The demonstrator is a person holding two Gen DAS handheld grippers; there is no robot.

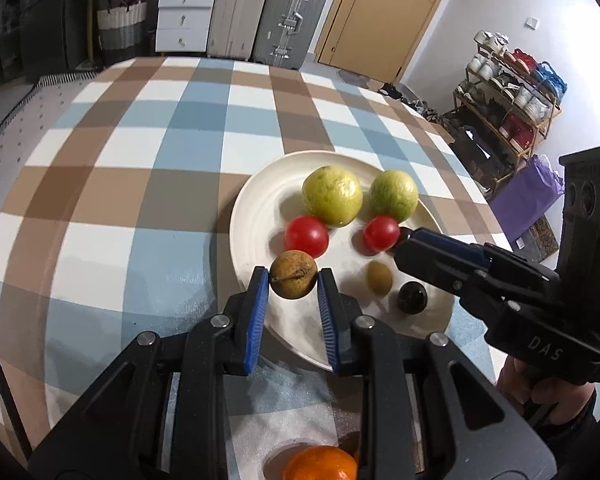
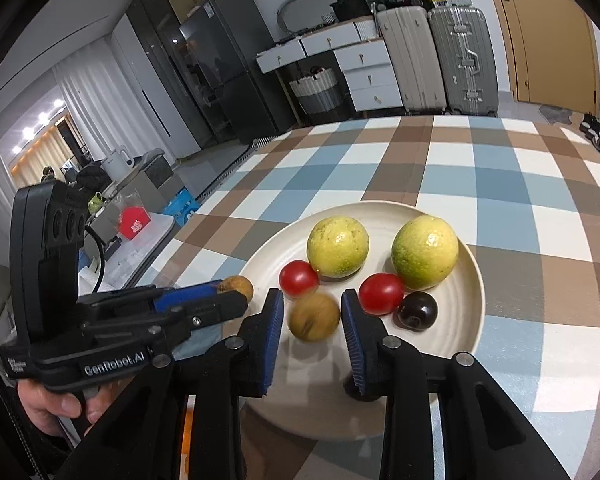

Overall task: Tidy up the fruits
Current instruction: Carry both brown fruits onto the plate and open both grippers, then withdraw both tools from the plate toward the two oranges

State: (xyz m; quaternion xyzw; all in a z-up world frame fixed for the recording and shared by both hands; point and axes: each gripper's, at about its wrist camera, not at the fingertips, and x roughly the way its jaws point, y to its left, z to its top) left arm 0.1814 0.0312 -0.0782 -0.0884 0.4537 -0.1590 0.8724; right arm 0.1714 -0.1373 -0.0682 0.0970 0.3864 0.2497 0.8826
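A cream plate (image 1: 251, 216) (image 2: 472, 300) on the checked tablecloth bears two yellow-green fruits (image 1: 332, 195) (image 2: 338, 246), two red tomatoes (image 1: 306, 237) (image 2: 381, 294) and a dark plum-like fruit (image 1: 412, 297) (image 2: 417, 311). My left gripper (image 1: 293, 280) (image 2: 233, 294) is shut on a brown round fruit (image 1: 293, 268) (image 2: 239, 286) just above the plate's near-left rim. My right gripper (image 2: 312, 310) (image 1: 402, 242) hovers over the plate with its jaws apart. A small olive-brown fruit (image 2: 314, 318) (image 1: 379, 278) shows blurred between its fingers, lying free on the plate with the pads not pressing it.
An orange (image 1: 320, 464) lies on the table under my left gripper, near the front edge. A person's hand (image 1: 516, 380) (image 2: 55, 404) holds each gripper. Suitcases (image 1: 291, 20), white drawers (image 1: 183, 16) and a shoe rack (image 1: 512, 92) stand beyond the table.
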